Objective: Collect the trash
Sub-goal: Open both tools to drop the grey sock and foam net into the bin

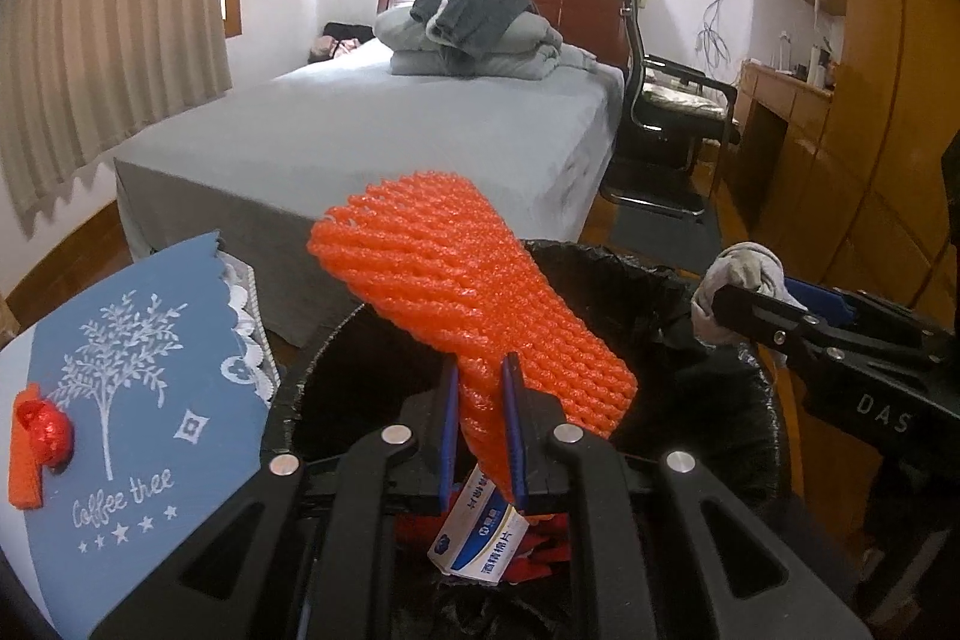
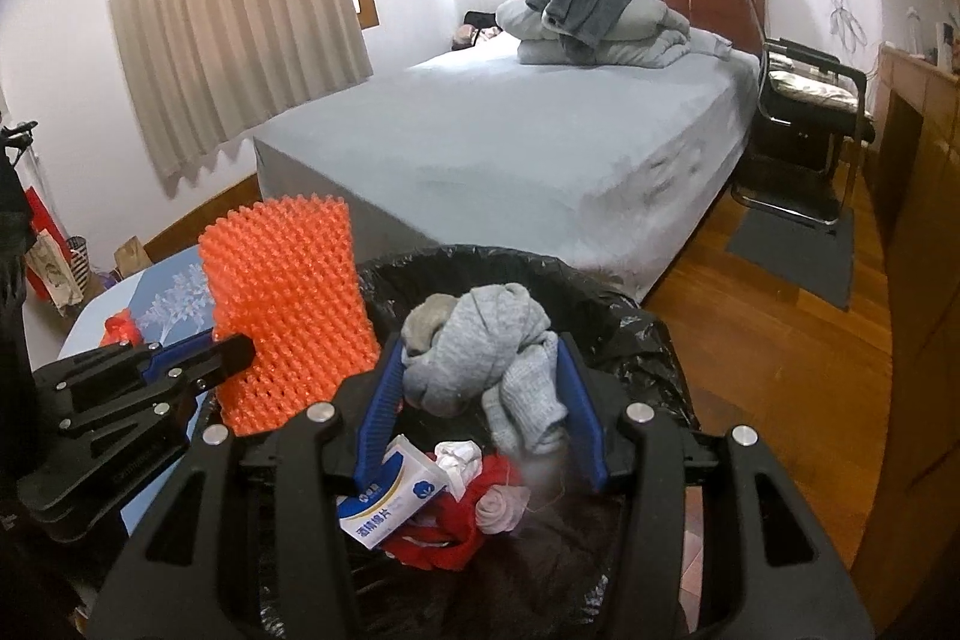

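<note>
The orange foam net (image 1: pixel 474 304) is being pinched at its lower end by the left gripper (image 1: pixel 483 436) above the black-lined bin (image 1: pixel 744 382), while the grey sock bundle (image 2: pixel 486 358) is being clamped by the right gripper (image 2: pixel 480 394) over the rim — the net is leaning toward the tabletop (image 1: pixel 180 400), so an early release is risking a miss.

The left tool (image 1: pixel 480 421) is black, with blue pads and silver screws.
</note>
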Motion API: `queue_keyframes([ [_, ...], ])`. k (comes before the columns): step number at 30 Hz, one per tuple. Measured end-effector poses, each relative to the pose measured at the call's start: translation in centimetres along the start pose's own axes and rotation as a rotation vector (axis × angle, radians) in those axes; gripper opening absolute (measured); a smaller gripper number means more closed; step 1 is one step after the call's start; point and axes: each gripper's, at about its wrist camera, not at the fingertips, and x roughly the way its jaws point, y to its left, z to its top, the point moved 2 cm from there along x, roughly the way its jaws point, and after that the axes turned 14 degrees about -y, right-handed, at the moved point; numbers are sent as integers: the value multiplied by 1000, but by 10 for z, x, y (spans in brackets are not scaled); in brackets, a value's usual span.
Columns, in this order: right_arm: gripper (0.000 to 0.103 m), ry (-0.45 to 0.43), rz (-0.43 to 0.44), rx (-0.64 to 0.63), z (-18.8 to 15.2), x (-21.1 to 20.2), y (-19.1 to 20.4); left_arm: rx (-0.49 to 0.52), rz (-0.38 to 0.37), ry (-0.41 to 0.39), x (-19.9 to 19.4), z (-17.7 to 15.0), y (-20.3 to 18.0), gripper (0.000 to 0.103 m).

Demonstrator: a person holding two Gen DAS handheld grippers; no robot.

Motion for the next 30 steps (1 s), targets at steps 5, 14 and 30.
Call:
queue_keyframes([
  [5, 53, 19, 1, -17, -5, 12, 0, -3, -8, 25, 10, -1, 2, 18],
  [14, 88, 10, -29, -36, -3, 16, -4, -49, 29, 21, 5, -2, 20, 55],
  [30, 97, -30, 18, -26, 6, -16, 29, -122, 188, -98, -62, 10, 73, 94],
])
